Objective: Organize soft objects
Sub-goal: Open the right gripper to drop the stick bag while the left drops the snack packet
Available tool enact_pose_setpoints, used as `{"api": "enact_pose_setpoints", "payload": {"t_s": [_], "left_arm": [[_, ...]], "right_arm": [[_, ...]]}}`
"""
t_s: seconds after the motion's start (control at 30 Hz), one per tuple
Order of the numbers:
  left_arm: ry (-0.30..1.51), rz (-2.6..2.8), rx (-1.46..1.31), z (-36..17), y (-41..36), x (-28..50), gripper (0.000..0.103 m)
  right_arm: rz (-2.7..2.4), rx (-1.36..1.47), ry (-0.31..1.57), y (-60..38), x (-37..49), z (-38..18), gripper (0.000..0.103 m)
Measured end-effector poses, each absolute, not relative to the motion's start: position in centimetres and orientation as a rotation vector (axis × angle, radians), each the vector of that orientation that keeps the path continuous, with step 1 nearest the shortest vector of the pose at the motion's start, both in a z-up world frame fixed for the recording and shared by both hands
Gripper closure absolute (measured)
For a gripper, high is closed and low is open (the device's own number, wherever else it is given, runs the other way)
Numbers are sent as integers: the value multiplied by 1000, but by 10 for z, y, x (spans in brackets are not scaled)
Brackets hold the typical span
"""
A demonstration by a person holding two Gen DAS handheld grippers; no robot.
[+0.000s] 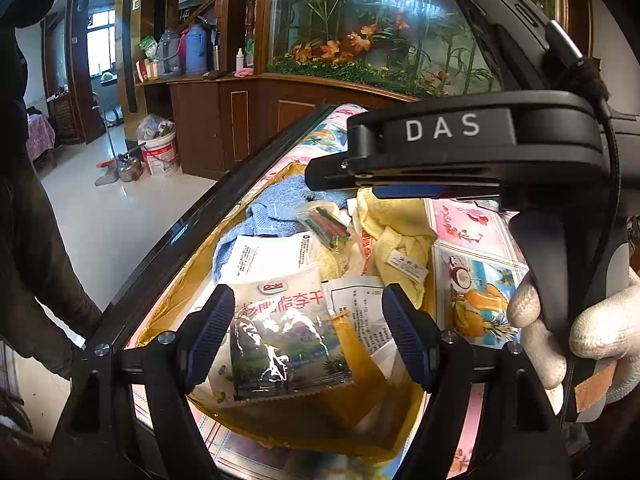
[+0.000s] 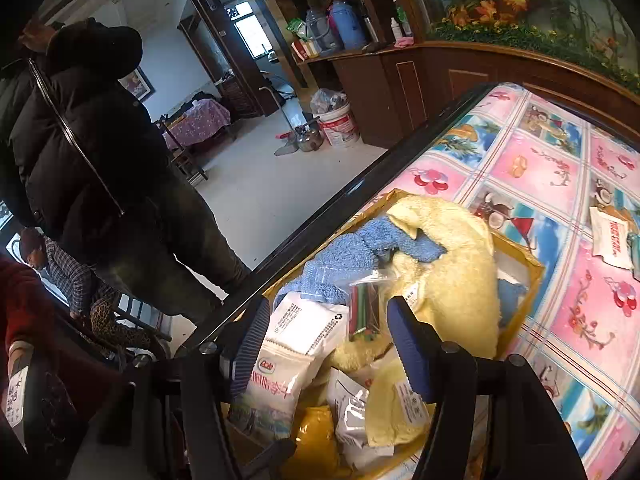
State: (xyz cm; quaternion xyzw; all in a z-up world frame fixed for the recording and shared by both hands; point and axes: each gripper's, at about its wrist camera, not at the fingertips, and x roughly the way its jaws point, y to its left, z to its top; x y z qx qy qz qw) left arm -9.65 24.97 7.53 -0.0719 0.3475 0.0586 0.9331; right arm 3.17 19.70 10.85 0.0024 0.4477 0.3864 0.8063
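A shallow yellow box (image 1: 168, 312) on the patterned tablecloth holds a blue towel (image 1: 276, 208), a yellow towel (image 1: 396, 236), a Dole snack packet (image 1: 280, 340), white sachets and a small clear bag of coloured sticks (image 1: 326, 224). My left gripper (image 1: 308, 336) hovers open just over the Dole packet, with nothing between its fingers. My right gripper (image 1: 320, 178), held by a white-gloved hand (image 1: 600, 332), hangs above the towels. In the right wrist view my right gripper (image 2: 330, 344) is open over the yellow towel (image 2: 452, 280), blue towel (image 2: 352, 256) and Dole packet (image 2: 272, 384).
The table's black edge (image 1: 192, 224) runs diagonally beside the box. A person in a dark jacket (image 2: 92, 152) stands close to that edge. A loose white packet (image 2: 612, 240) lies on the tablecloth to the right. A white bucket (image 1: 160, 152) and a kettle stand on the floor by the wooden cabinet.
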Motion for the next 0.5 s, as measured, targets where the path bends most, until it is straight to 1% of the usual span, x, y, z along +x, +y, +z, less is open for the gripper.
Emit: {"api": "enact_pose_setpoints", "payload": {"t_s": [0.1, 0.23, 0.3, 0.37, 0.5], "left_arm": [[705, 115, -136, 79, 246, -101, 27], [698, 116, -115, 86, 237, -104, 27], [695, 119, -100, 89, 231, -106, 24], [690, 127, -82, 92, 226, -108, 21], [685, 137, -36, 98, 211, -110, 21]], "right_arm": [[816, 12, 938, 184, 25, 117, 37], [798, 33, 912, 160, 16, 126, 32], [785, 43, 899, 146, 12, 129, 31], [772, 49, 892, 133, 8, 130, 30], [744, 72, 878, 103, 2, 134, 30]]}}
